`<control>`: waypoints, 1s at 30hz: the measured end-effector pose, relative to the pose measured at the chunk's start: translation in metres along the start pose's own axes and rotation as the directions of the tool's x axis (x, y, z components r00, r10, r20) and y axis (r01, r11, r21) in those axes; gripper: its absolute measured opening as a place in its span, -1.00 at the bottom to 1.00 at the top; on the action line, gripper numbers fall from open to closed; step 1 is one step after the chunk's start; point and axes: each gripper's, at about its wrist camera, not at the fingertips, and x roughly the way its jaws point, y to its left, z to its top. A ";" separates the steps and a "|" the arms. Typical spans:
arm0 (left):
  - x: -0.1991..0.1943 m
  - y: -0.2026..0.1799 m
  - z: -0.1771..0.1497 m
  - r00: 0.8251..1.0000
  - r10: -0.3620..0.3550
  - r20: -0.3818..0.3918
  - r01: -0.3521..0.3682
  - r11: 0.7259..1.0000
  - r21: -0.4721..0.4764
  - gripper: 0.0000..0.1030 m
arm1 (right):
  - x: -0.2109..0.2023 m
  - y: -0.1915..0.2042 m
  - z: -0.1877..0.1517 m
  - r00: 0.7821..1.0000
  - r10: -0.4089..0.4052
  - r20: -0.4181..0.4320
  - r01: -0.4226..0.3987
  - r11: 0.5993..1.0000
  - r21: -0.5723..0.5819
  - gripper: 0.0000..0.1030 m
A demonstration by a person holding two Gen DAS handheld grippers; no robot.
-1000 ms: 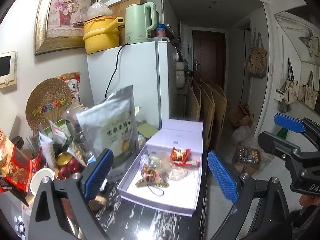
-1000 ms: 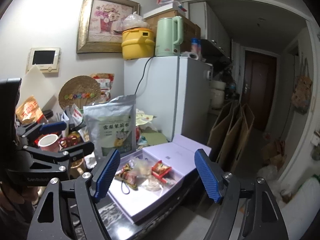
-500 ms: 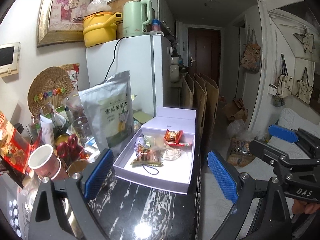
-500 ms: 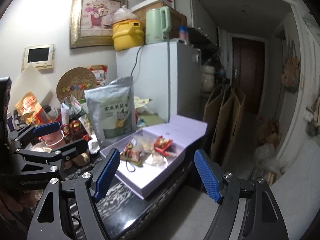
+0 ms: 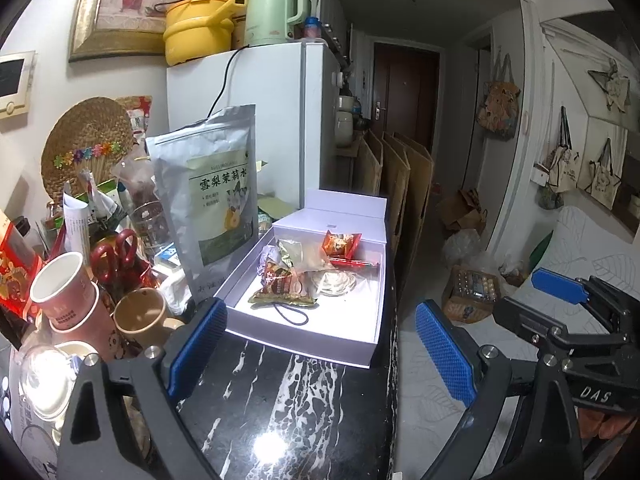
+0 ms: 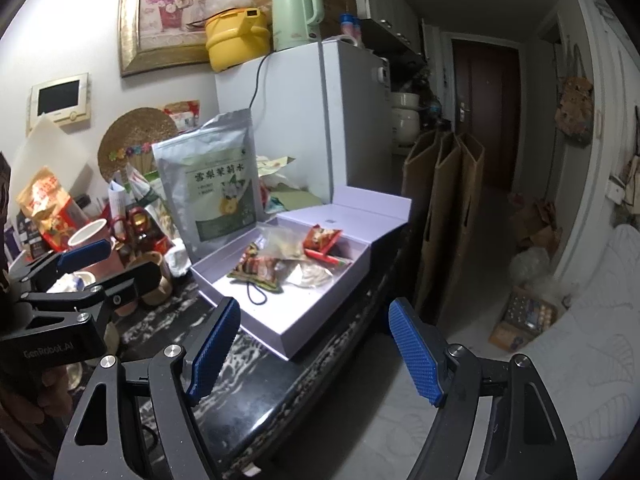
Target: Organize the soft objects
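An open pale lilac box [image 5: 352,342] [image 6: 316,334] lies on the black marble counter [image 5: 280,412]. In it lie several soft snack packets: a red packet [image 5: 340,242] [image 6: 322,238], a brown-green packet [image 5: 280,284] [image 6: 256,268], clear bags and a black hair tie [image 5: 292,316]. My left gripper [image 5: 320,354] is open and empty, above the counter short of the box. My right gripper [image 6: 316,354] is open and empty, off the counter's edge, to the right of the left one; it also shows in the left wrist view [image 5: 560,308].
A tall silver pouch [image 5: 216,196] stands left of the box. Paper cups [image 5: 68,292], scissors [image 5: 114,252] and clutter crowd the counter's left. A white fridge [image 5: 280,120] with a yellow pot and green kettle stands behind. Cardboard sheets [image 5: 404,184] lean at the right.
Both grippers have pulled back and away from the box, which now looks smaller and farther. More bare counter shows in front. Both stay open.
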 end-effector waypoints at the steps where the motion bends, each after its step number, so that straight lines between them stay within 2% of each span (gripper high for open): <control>1: 0.000 0.000 -0.001 1.000 0.000 0.000 0.000 1.000 0.000 0.88 | 0.001 0.001 -0.001 1.000 -0.004 0.000 0.004 1.000 -0.004 0.51; 18: 0.004 0.002 -0.004 1.000 -0.016 -0.006 0.016 1.000 0.009 0.88 | 0.007 0.008 -0.001 0.999 -0.051 -0.007 0.051 0.998 -0.028 0.51; 30: 0.002 0.000 -0.004 1.000 -0.025 -0.007 0.025 1.000 0.008 0.88 | 0.005 0.009 -0.002 0.999 -0.051 -0.010 0.051 0.998 -0.028 0.51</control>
